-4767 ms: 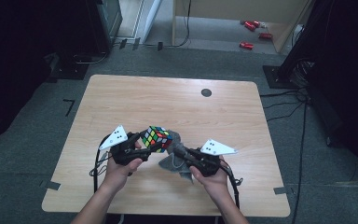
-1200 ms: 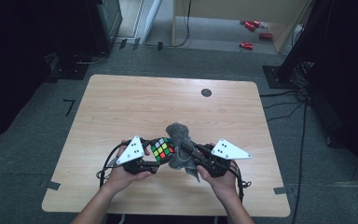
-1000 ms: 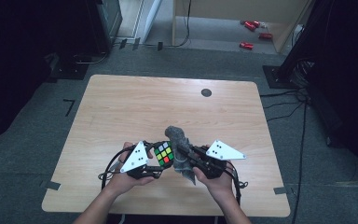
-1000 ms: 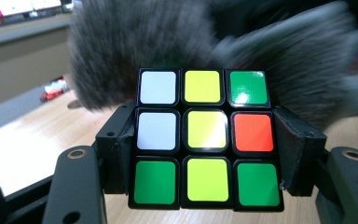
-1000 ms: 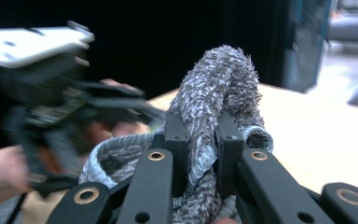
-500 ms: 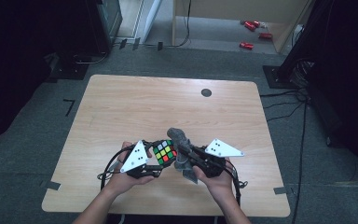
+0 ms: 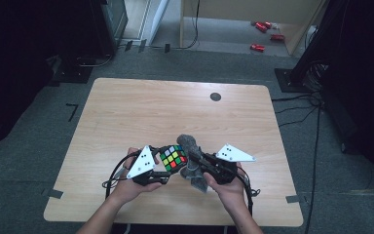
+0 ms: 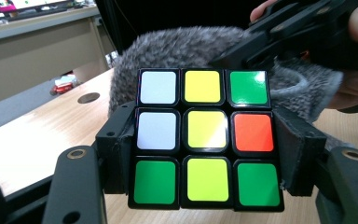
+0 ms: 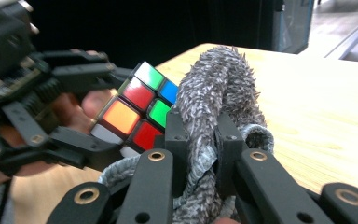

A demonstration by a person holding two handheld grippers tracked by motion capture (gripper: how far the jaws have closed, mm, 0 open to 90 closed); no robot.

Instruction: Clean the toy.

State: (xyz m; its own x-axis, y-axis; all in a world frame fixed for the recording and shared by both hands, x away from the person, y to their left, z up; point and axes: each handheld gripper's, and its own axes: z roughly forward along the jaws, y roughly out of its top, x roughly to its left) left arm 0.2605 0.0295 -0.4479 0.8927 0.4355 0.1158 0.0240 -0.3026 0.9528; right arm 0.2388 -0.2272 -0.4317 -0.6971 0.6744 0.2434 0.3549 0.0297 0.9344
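Left gripper (image 7: 168,169) clamps puzzle cube (image 7: 173,157); right gripper (image 7: 195,157) pinches grey cloth (image 7: 191,145), touching cube's right face, near table edge.

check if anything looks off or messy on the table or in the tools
Nothing stands out. The left tool squarely clamps a scrambled puzzle cube, the right tool pinches a fuzzy grey cloth beside it, and the wooden table shows no spill or damage. Red items lie on the floor beyond.
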